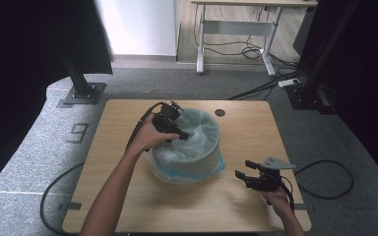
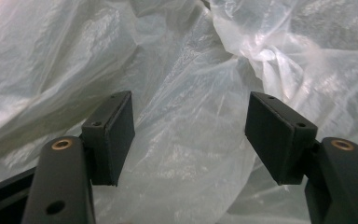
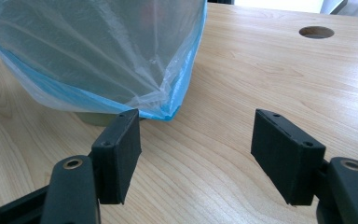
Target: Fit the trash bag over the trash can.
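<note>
While the bin (image 1: 192,147) sat mid-table, the left gripper (image 1: 183,133) was down inside it, jaws wide apart around loose bag liner (image 2: 182,154), pinching nothing. Looked like the tucking step. The right gripper (image 3: 196,154) gaped empty nearby; next move probably needed a proper pinch on film.

Left gripper (image 2: 189,135) jaws apart, crinkled clear plastic bag (image 2: 186,70) close ahead.

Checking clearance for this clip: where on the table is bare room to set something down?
Bare wood lies along the table's near edge, at its far right past the cable hole, and left of the bag-lined bin. The middle is crowded by the bin.
</note>
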A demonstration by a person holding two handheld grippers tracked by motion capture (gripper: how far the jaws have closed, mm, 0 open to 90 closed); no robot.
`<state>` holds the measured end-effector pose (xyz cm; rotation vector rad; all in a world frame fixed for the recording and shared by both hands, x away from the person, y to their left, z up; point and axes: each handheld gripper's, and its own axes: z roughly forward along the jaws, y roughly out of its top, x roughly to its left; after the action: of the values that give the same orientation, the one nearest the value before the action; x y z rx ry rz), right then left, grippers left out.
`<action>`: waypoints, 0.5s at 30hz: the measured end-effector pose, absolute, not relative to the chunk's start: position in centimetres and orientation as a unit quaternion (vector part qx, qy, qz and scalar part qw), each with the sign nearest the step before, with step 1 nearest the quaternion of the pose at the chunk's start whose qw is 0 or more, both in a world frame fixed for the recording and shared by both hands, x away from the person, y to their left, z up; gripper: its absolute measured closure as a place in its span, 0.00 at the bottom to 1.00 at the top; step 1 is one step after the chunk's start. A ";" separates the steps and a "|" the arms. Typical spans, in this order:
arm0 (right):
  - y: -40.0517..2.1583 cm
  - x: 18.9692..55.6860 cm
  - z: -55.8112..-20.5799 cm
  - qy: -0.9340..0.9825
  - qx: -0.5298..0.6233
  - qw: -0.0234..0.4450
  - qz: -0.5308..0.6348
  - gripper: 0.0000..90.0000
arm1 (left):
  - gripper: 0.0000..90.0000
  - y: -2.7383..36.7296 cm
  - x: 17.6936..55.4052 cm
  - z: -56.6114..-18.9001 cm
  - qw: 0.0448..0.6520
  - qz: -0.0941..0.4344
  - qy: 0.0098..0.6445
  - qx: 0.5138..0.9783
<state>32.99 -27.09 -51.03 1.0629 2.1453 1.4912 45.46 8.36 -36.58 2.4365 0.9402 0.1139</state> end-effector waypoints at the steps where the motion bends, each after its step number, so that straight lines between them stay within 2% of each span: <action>1: -27.1 33.0 -51.0 0.750 0.373 0.160 0.522 0.36 | 0.37 8.1 45.6 -36.7 0.254 0.040 0.348 0.902; 8: -27.0 32.9 -51.0 0.752 0.369 0.162 0.521 0.36 | 0.37 7.1 46.1 -37.0 0.224 0.033 0.354 0.908; 15: -27.3 32.9 -50.8 0.748 0.372 0.164 0.525 0.36 | 0.36 8.1 44.7 -35.7 0.282 0.035 0.337 0.898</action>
<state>32.86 -27.35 -50.78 1.0610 2.1325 1.4956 44.65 8.13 -35.66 2.4046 0.9036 0.0949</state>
